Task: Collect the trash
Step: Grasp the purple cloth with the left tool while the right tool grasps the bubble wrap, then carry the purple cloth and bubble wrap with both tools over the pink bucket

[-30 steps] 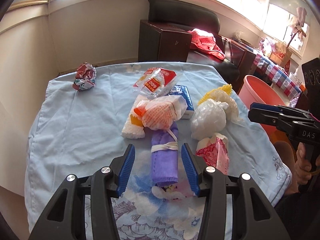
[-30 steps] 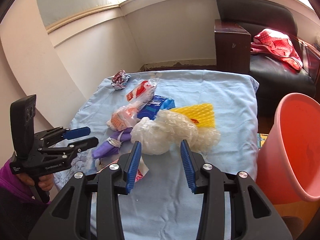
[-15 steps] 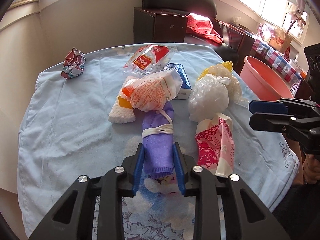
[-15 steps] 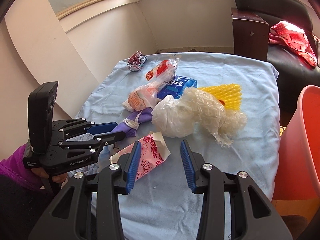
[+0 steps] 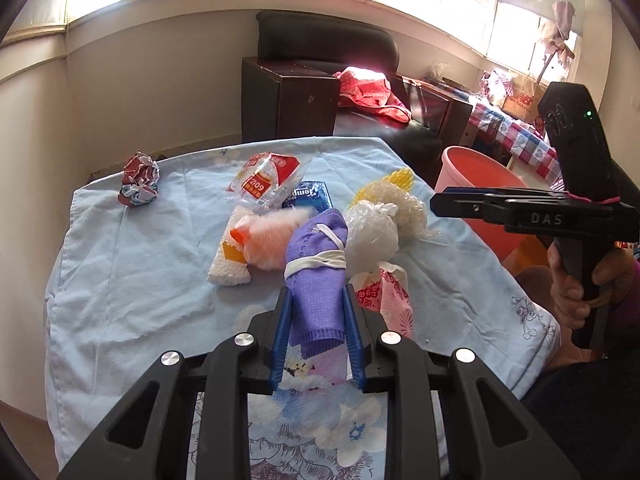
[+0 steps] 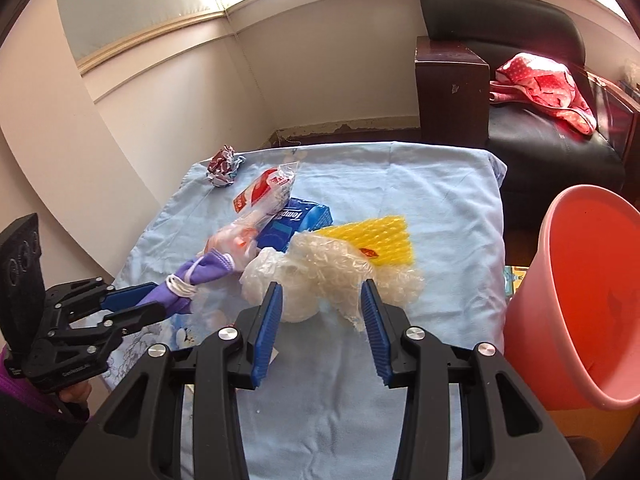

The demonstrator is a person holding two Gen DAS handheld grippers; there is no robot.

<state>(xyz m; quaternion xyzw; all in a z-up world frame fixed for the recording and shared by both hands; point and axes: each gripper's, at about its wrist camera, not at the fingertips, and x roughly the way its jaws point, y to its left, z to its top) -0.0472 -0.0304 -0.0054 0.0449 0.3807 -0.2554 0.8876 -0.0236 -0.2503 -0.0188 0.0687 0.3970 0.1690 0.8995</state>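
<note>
- The purple cloth roll (image 5: 316, 280), tied with a white band, is clamped between the blue fingers of the left gripper (image 5: 316, 328) and is lifted off the table (image 6: 440, 208) near its left front edge.
- The right gripper (image 6: 322, 328) is held with its fingers wide apart, just in front of the clear plastic bag (image 6: 320, 276), with nothing between them.
- A yellow mesh sheet (image 6: 380, 240) lies touching the bag on its far side.
- A blue tissue pack (image 6: 296, 220) and a red-and-white wrapper (image 6: 264, 194) lie toward the table's middle.
- A crumpled paper ball (image 5: 138, 178) sits at the far left corner.
- A pink patterned wrapper (image 5: 384, 296) lies near the front edge.
- A pink bin (image 6: 580, 292) stands beside the table's right edge.
</note>
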